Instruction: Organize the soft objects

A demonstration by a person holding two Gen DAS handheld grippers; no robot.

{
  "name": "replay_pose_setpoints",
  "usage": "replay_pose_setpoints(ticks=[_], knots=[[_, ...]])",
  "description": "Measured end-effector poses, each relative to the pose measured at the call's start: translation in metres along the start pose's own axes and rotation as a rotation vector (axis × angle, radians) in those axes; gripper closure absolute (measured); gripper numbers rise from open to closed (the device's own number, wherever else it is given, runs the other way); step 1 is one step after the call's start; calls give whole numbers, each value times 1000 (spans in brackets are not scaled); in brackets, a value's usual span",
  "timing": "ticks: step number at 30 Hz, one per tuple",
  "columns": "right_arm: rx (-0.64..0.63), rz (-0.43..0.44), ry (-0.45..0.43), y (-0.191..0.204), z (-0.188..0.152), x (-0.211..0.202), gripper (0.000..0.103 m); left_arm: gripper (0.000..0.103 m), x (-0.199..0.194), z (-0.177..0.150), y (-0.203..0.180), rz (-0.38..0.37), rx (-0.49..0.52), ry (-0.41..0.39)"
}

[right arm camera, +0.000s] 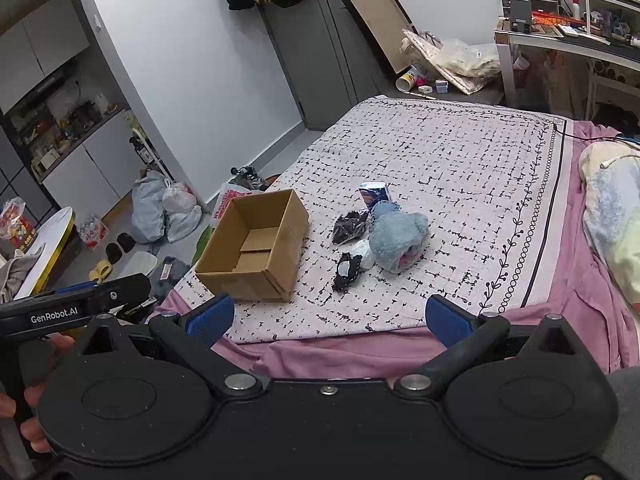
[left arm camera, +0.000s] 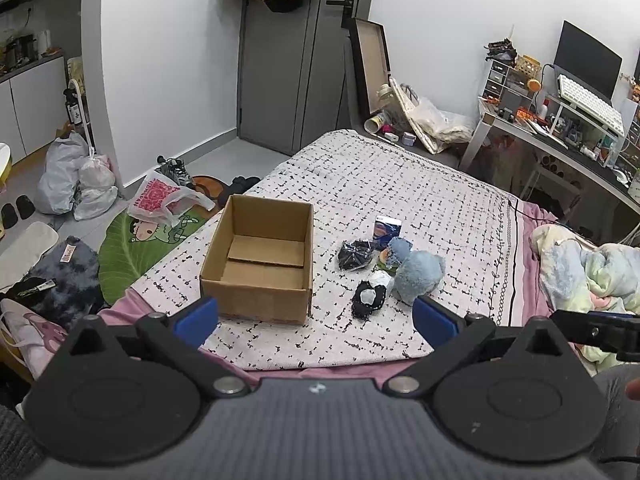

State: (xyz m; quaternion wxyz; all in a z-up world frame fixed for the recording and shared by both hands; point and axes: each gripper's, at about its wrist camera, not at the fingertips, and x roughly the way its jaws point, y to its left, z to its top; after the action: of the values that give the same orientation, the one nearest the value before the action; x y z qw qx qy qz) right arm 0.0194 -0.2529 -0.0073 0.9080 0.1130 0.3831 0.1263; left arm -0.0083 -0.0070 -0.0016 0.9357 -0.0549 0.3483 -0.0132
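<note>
An open, empty cardboard box (left arm camera: 260,260) (right arm camera: 256,248) stands on the patterned bed cover. To its right lies a small pile: a blue plush toy (left arm camera: 418,274) (right arm camera: 396,240), a dark crinkly bag (left arm camera: 354,254) (right arm camera: 350,226), a black and white soft item (left arm camera: 368,298) (right arm camera: 348,270) and a small blue and white packet (left arm camera: 387,227) (right arm camera: 374,193). My left gripper (left arm camera: 316,318) is open and empty, held above the bed's near edge. My right gripper (right arm camera: 328,318) is open and empty, also short of the pile.
The bed cover (left arm camera: 400,184) lies over a pink sheet (right arm camera: 320,352). A crumpled blanket (left arm camera: 592,268) lies at the right. Bags, slippers and mats (left arm camera: 80,184) crowd the floor at the left. A cluttered desk (left arm camera: 560,128) stands at the back right.
</note>
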Motion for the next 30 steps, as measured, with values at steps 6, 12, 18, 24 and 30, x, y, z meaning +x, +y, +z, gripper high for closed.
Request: replay_pose_setpoints(ticks=[6, 12, 18, 24, 30], knots=[[0, -3, 5, -2, 2, 5, 0, 1, 4, 4, 2, 9, -12, -1], [9, 1, 16, -9, 4, 14, 0, 1, 13, 7, 4, 15, -33, 7], [10, 3, 32, -17, 8, 26, 0, 1, 24, 10, -1, 16, -42, 9], [22, 21, 41, -29, 14, 38, 0, 1, 37, 13, -13, 22, -31, 16], [39, 55, 44, -43, 23, 51, 0, 1, 51, 17, -24, 20, -29, 21]])
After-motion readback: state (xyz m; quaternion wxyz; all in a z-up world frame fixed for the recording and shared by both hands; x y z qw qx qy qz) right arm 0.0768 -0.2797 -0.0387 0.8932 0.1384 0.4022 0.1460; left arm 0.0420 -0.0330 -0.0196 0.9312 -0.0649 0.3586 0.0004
